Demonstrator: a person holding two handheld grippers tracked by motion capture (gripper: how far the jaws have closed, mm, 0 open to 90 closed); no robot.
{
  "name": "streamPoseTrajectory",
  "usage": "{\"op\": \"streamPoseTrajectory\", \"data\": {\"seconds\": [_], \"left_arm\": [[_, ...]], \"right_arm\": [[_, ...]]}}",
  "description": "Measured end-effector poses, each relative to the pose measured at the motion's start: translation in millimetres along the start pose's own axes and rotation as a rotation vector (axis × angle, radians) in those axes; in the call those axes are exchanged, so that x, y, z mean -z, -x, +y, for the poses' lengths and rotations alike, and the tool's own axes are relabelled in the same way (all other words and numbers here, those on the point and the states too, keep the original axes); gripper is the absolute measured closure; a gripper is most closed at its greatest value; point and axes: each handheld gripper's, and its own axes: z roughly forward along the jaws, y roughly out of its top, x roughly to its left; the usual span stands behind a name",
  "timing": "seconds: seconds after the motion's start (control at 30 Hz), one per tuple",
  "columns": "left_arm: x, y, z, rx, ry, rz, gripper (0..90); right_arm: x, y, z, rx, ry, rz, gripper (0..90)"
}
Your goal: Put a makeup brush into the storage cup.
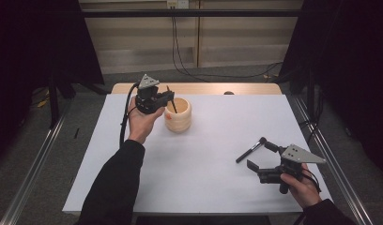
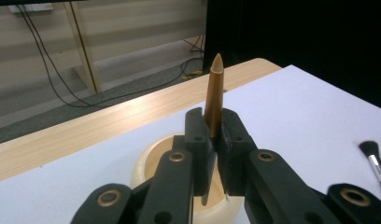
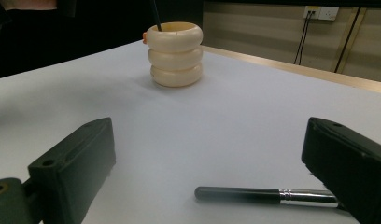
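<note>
Worktop (image 1: 218, 178), white, carries all. Cream ribbed holder (image 1: 178, 115) stands upright at far left. Left tool (image 1: 167, 97) clamped on a brown-handled brush (image 2: 214, 95), its lower end inside the holder (handle tip points up, slightly tilted). Risk: shaft levers on the rim, holder tips; or the brush slides in the pads. Right tool (image 1: 261, 154) jaws apart, w/ a black makeup brush (image 3: 268, 195) flat between them, ungripped. Risk: a close may roll it away.
</note>
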Motion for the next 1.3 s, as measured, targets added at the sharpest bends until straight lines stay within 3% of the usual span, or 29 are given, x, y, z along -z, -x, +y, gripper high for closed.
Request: {"op": "streamPoseTrajectory", "data": {"seconds": [0.17, 0.23, 0.3, 0.47, 0.97, 1.3], "left_arm": [[-2.6, 0.3, -3.3, -0.012, -0.008, 0.023, 83.8], [-3.9, 0.5, -6.4, -0.006, 0.009, 0.010, 83.8], [-6.5, 1.1, -9.8, -0.017, -0.006, 0.016, 83.8], [-11.3, -0.5, -16.7, 0.012, -0.015, 0.015, 83.8], [-19.4, -2.5, -26.1, 0.029, -0.030, 0.008, 83.1], [-18.1, -5.4, -24.9, 0.051, -0.002, -0.007, 77.3]], "right_arm": [[0.3, 0.1, 0.0, 0.004, 0.001, 0.004, 2.7], [0.4, 0.0, 0.1, 0.002, 0.004, 0.005, 2.7], [0.4, 0.1, 0.0, 0.004, 0.001, 0.005, 2.7], [0.7, -0.7, 0.3, 0.004, 0.010, 0.006, 2.7], [1.0, -0.7, -0.1, -0.002, 0.003, 0.009, 3.1], [0.6, -0.7, 0.0, -0.002, 0.005, 0.012, 3.1]]}}
